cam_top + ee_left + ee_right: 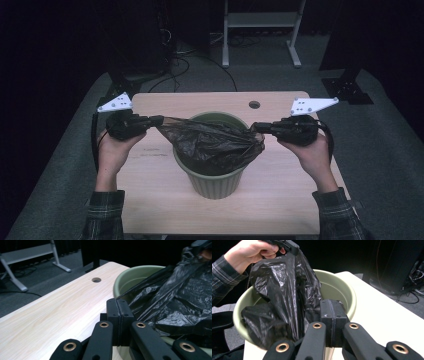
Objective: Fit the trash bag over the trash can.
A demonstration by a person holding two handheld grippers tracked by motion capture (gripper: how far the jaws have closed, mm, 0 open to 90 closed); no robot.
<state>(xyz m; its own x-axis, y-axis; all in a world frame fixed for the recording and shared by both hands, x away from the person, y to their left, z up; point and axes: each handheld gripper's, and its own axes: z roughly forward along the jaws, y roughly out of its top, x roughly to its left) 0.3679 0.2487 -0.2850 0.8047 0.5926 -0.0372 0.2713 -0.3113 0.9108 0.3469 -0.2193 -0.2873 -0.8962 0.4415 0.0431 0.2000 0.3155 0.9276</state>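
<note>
Dark walls and grey carpet surround a pale wood-grain table [165,210] with a small round cable hole [254,104] near its far edge; beyond it stand the white legs of a metal frame [260,30] and loose cables on the floor. At the table's middle stands a round, sage-green plastic waste bin [215,185] with a ribbed, tapering wall and a smooth rolled rim. Draped over its mouth and sagging partly inside is a black plastic bin bag [212,142], thin, glossy and heavily crinkled, stretched between the two grippers. The left gripper [159,120], held to the left of the bin, has its jaws pressed together on the bag's left edge; the left gripper view shows a taut fold of film running into the closed pads, with the bin's pale inner wall behind. The right gripper [255,127], at the bin's right rim, also has its jaws pressed together and pinches the bag's right edge; the right gripper view looks across the bin to the far hand in a plaid sleeve [222,277], lifting the bag's far corner above the rim.
</note>
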